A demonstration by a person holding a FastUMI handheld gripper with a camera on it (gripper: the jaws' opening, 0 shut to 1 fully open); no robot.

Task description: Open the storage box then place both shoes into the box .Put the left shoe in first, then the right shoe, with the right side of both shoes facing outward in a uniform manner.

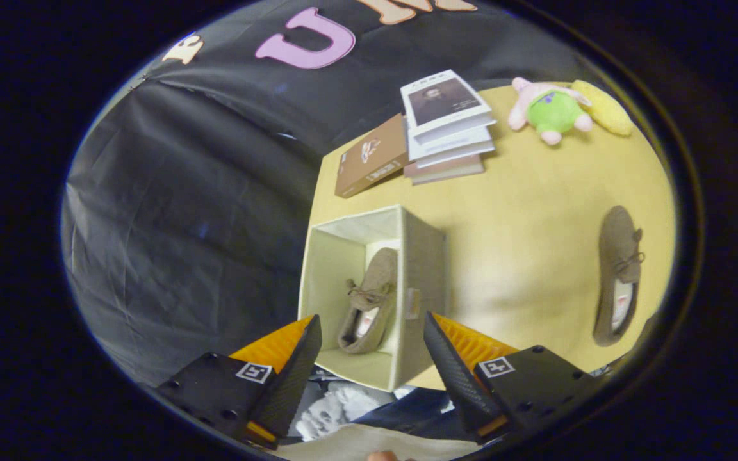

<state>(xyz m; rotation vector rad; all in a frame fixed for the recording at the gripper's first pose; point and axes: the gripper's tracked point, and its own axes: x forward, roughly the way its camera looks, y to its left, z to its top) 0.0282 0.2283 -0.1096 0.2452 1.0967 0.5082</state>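
The beige fabric storage box [423,269] stands open at the near left corner of the yellow table [523,243]. One brown shoe [369,301] lies inside it against the right wall, toe pointing away from me. A second brown shoe [619,275] lies on the table well to the right of the box, toe also pointing away. My gripper [372,358] hovers above the box's near edge, open, with nothing between its fingers; the boxed shoe shows in the gap between them.
Beyond the box lie a brown carton [372,157] and a stack of books [449,128]. A pink and green plush toy [548,110] and a yellow plush [606,107] sit at the far right. Black cloth hangs left of the table.
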